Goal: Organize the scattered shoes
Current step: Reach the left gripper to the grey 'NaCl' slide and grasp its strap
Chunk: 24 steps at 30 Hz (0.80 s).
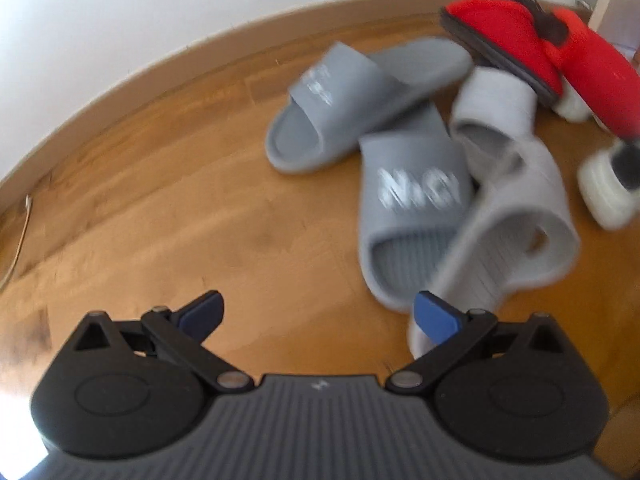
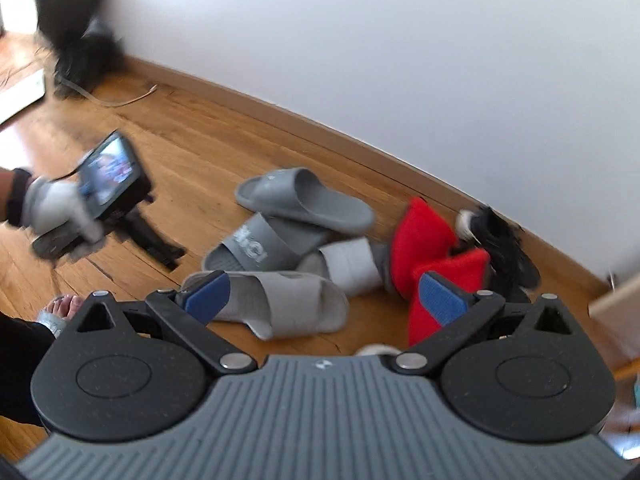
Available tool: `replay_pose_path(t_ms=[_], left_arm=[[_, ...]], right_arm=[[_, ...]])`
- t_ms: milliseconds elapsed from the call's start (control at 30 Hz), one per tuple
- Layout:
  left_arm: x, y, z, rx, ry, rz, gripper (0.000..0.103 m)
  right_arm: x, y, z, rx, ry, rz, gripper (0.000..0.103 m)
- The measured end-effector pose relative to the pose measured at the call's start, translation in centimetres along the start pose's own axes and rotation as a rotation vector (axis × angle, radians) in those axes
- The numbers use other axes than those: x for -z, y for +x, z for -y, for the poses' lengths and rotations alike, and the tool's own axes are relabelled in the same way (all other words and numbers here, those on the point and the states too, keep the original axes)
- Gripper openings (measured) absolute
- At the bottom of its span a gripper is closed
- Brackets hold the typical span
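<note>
Pile: grey slides (image 1: 416, 216), pale slides (image 2: 288, 300) and red slippers (image 2: 424, 240) lie overlapped ahead of both tongs, none paired.
Left tongs (image 1: 320, 318): released, empty.
Right tongs (image 2: 324, 298): released, empty.
Progress: sorting apparently not begun.

Scattered shoes on a wooden floor beside a white wall. Two blue-grey slides (image 1: 356, 92), one bearing blurred white lettering (image 1: 416, 208), overlap at frame centre of the left wrist view. Two pale grey slides (image 1: 516, 216) lie to their right, one tipped on its side. Two red slippers (image 1: 520, 44) occupy the upper right, resting against a black shoe (image 2: 504, 240).
</note>
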<state>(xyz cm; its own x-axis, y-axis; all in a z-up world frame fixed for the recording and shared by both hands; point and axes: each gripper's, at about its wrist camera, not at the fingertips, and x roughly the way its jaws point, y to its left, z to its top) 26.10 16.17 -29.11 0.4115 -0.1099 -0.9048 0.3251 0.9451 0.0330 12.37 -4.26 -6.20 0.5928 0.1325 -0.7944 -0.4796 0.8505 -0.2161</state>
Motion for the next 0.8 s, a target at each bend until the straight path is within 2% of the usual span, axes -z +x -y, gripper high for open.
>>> replay_pose_path(t_ms=[100, 200, 233, 333, 467, 600, 700, 800], left_arm=[[-3.2, 1.1, -2.9, 0.095, -0.124, 0.030, 0.103], [-5.4, 1.4, -4.4, 0.150, -0.206, 0.050, 0.103], [-6.5, 1.6, -5.2, 0.185, -0.265, 0.057, 0.103], [-7.9, 2.6, -6.4, 0.251, -0.391, 0.057, 0.103], [-9.8, 4.5, -7.5, 0.307, -0.593, 0.059, 0.103], [-11.6, 5.7, -7.8, 0.391, -0.707, 0.056, 0.103], [-12.5, 6.6, -7.4, 0.401, -0.712, 0.048, 0.103], [-12.5, 8.2, -7.0, 0.418, -0.768, 0.006, 0.103]], right_arm=[[-0.2, 2.4, -1.0, -0.017, -0.026, -0.078, 0.102], [-0.2, 4.2, -1.6, -0.054, 0.005, -0.169, 0.102], [-0.2, 4.5, -1.7, -0.082, 0.025, -0.192, 0.102], [-0.2, 5.2, -2.6, -0.133, 0.035, -0.225, 0.102], [0.3, 6.1, -4.4, -0.159, -0.010, -0.268, 0.102], [0.7, 6.7, -5.0, -0.170, -0.021, -0.302, 0.102], [0.9, 7.1, -5.0, -0.172, -0.013, -0.313, 0.102], [1.0, 7.3, -4.9, -0.172, -0.010, -0.330, 0.102]])
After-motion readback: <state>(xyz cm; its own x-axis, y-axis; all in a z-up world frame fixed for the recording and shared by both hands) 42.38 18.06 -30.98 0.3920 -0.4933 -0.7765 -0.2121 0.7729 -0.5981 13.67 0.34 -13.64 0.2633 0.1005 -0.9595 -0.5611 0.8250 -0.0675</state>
